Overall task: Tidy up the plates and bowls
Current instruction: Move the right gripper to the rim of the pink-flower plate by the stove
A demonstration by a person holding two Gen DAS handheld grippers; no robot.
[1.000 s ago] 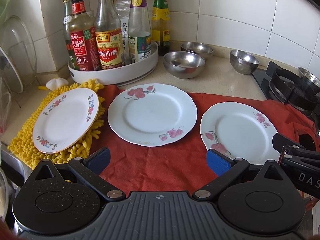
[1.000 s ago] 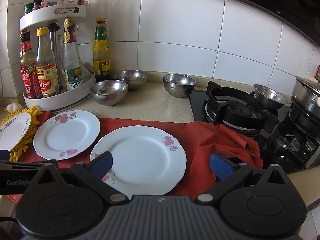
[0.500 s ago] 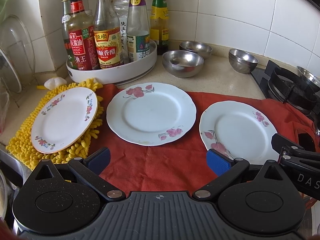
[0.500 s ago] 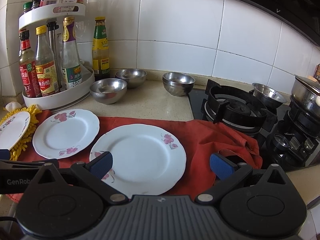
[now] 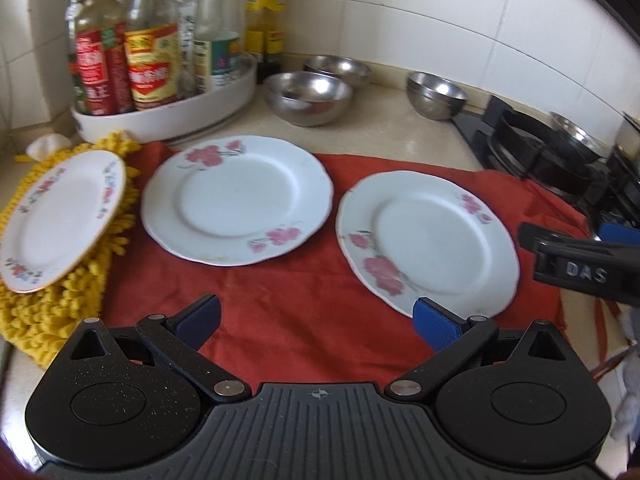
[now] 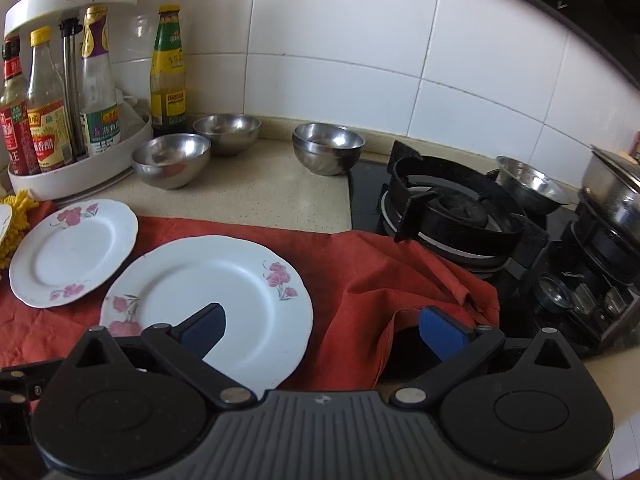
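**Both claws spread above three plates and four steel bowls**

The left claw [image 5: 316,318] hangs with its blue-padded fingers wide apart and nothing between them, low over a red cloth [image 5: 280,304] that is matte, creased and spread across the speckled beige table [image 5: 404,136]. The right claw [image 6: 322,330] is likewise spread and empty; its left pad sits over the near plate, its right pad over a bunched fold of the cloth.

Three glazed white ceramic plates lie flat, apart from one another. The right plate [image 5: 426,240] is round with pink flowers on a smooth rim; its near edge lies just beside the left claw's right pad. The middle plate [image 5: 236,200] has a scalloped rim and pink sprays, with bare cloth on all sides. The small plate [image 5: 60,216], thinly edged in gold with small coloured flowers, rests on a shaggy yellow mat [image 5: 60,304] and overhangs it toward the cloth.

Behind the plates, on bare table, stand three round polished steel bowls: the front bowl [image 5: 308,98], the back bowl [image 5: 338,70] touching or nearly touching it, and the lone bowl [image 5: 436,94] by the hob's edge. A fourth bowl [image 6: 530,184] sits on the black gas hob [image 6: 452,208] behind the near burner.

A white round bottle rack [image 5: 172,114] filled with glass sauce bottles closes the left rear corner. The cloth's right edge is rumpled up against the hob.
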